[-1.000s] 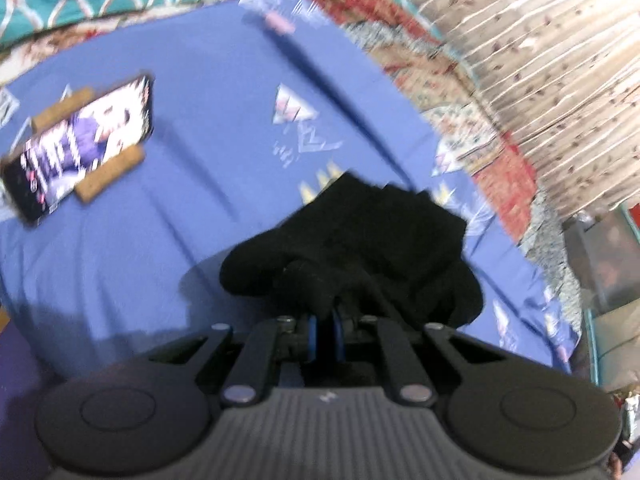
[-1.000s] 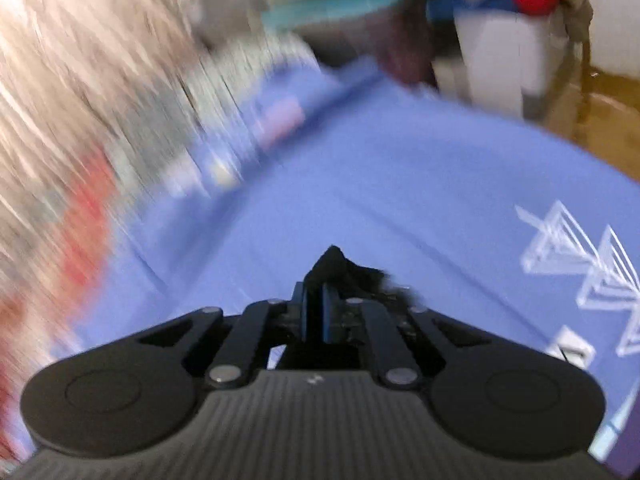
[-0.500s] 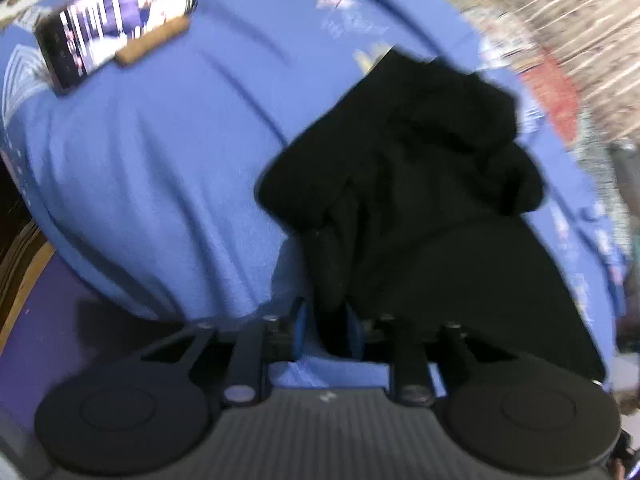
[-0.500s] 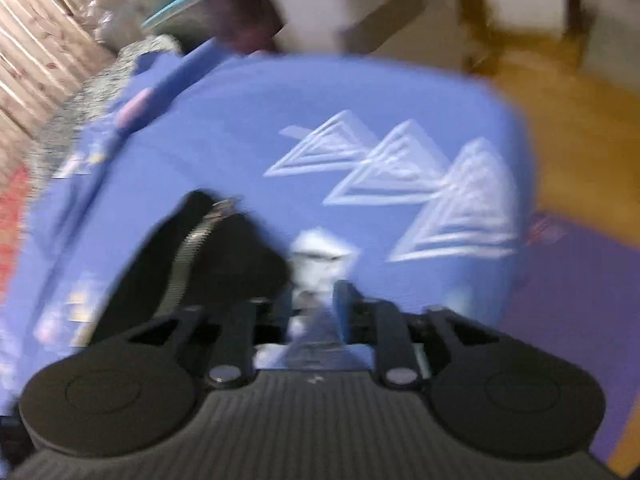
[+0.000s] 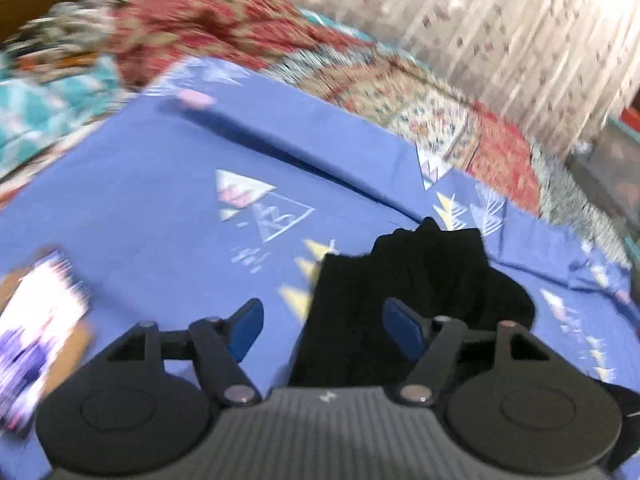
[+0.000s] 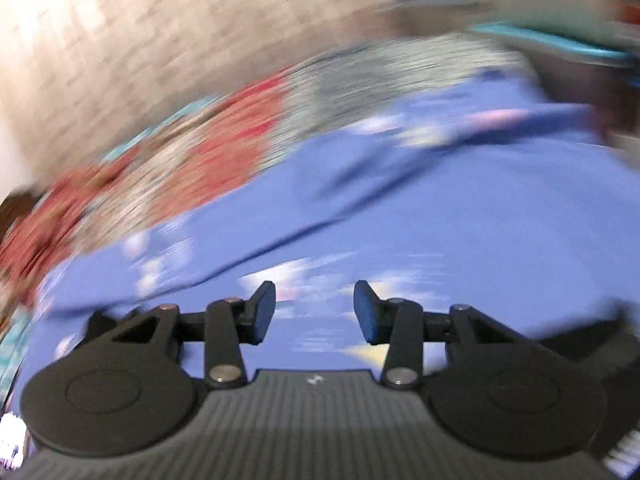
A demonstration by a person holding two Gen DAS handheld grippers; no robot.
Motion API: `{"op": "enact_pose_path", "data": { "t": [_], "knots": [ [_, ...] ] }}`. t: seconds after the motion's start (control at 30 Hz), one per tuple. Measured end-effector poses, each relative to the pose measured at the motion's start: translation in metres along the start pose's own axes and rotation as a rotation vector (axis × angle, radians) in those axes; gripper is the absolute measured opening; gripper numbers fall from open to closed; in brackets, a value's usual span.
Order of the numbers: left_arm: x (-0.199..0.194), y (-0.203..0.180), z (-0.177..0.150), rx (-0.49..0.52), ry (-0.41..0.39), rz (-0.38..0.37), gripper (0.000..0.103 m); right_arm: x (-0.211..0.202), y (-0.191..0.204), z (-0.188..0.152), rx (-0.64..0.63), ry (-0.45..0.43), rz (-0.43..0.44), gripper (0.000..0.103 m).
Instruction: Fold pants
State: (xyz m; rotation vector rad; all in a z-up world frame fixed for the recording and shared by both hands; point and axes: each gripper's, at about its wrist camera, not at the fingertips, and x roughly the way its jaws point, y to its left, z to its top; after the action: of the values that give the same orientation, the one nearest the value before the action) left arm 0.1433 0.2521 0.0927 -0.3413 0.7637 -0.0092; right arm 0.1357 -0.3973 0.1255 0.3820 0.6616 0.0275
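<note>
Left gripper: jaws spread wide, nothing between the pads. Right gripper: likewise wide apart, empty, over bare blue sheet; view heavily blurred.

Black pants lie bunched on the sheet, free of both tools. Likely set down so a fresh hold can be taken for the fold; the fabric looks rumpled, not flat.

Relative to the left gripper: pants sit just ahead, centre to right, their left edge falling between the fingers, the right finger over the cloth. A phone rests near left. No pants identifiable in the right view.
</note>
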Motion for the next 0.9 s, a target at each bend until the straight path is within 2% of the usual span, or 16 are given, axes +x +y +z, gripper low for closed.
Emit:
{"op": "enact_pose_path", "data": {
  "t": [0.1,0.13,0.17,0.23,0.27,0.33,0.37,0.43,0.5,0.53,0.6,0.63,0.67,0.7,0.8,0.9],
  "knots": [
    [0.068,-0.024,0.022,0.089,0.026,0.014,0.082,0.075,0.058,0.013,-0.09,0.1,0.096,0.046],
    [0.081,-0.029,0.02,0.132,0.031,0.017,0.086,0.103,0.082,0.017,-0.139,0.133,0.119,0.046],
    [0.098,-0.037,0.022,0.183,0.033,0.02,0.096,0.122,0.1,0.017,-0.183,0.159,0.135,0.046],
    [0.125,-0.047,0.018,0.264,0.047,0.015,0.1,0.16,0.139,0.02,-0.268,0.221,0.176,0.046],
    [0.138,-0.05,0.017,0.284,0.067,0.009,0.098,0.178,0.153,0.02,-0.291,0.25,0.196,0.046],
    [0.159,-0.055,0.012,0.296,0.111,-0.003,0.061,0.206,0.176,0.018,-0.301,0.305,0.245,0.049],
    [0.162,-0.056,0.009,0.306,0.121,-0.002,0.051,0.221,0.186,0.016,-0.297,0.327,0.267,0.053],
    [0.149,-0.054,0.003,0.306,0.079,-0.009,0.048,0.235,0.203,0.006,-0.281,0.376,0.314,0.06],
    [0.125,-0.043,0.0,0.257,0.039,-0.04,0.044,0.264,0.221,-0.004,-0.268,0.446,0.345,0.064],
    [0.11,-0.035,-0.001,0.218,0.018,-0.047,0.044,0.263,0.221,-0.014,-0.269,0.489,0.353,0.064],
    [0.076,-0.019,-0.003,0.139,-0.045,-0.049,0.043,0.283,0.228,-0.031,-0.258,0.574,0.337,0.06],
    [0.063,-0.011,-0.004,0.108,-0.066,-0.041,0.043,0.288,0.23,-0.039,-0.255,0.587,0.322,0.051],
    [0.052,-0.004,-0.005,0.076,-0.08,-0.029,0.043,0.28,0.235,-0.039,-0.279,0.522,0.327,0.013],
    [0.044,0.003,-0.005,0.038,-0.087,-0.019,0.043,0.274,0.237,-0.036,-0.288,0.512,0.355,0.01],
    [0.03,0.018,-0.002,-0.047,-0.099,0.007,0.043,0.23,0.22,-0.001,-0.178,0.34,0.407,0.01],
    [0.024,0.016,0.009,-0.058,-0.141,0.035,0.043,0.166,0.169,0.054,-0.064,0.146,0.395,0.01]
  ]
}}
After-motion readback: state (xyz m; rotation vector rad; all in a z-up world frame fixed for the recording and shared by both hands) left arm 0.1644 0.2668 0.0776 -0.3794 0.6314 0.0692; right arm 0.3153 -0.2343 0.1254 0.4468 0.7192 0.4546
